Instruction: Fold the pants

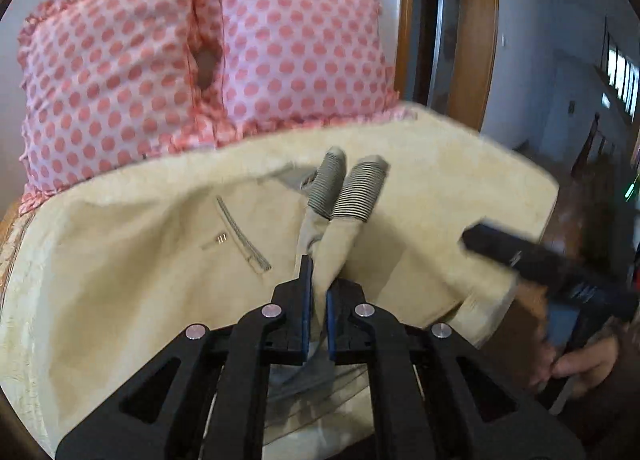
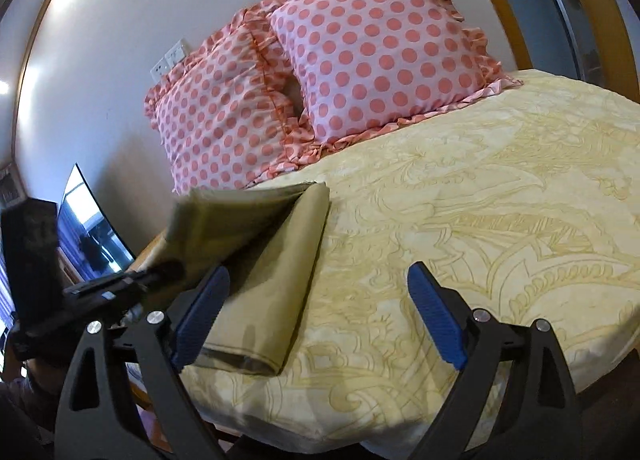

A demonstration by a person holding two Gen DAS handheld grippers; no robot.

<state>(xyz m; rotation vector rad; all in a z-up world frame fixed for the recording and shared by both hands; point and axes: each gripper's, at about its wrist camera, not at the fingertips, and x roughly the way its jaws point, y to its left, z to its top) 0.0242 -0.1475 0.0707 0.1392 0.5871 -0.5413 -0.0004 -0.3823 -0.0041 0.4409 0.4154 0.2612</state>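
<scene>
Left wrist view
Left gripper: fingers pinched tight on the two ribbed cuffs of the pants, the cloth bunched between the blue pads.
Pants: beige, spread wide ahead of the fingers, zip pocket facing up, lying in front of two pink dotted pillows.
Right gripper: blurred black shape at the right edge, its fingers not readable here.

Right wrist view
Right gripper: fingers spread wide, nothing between them.
Pants: folded on the yellow patterned bedspread near the bed's left edge, top layer lifted towards the left gripper; the right gripper's left pad overlaps the fabric.
Pillows: against the wall.
</scene>
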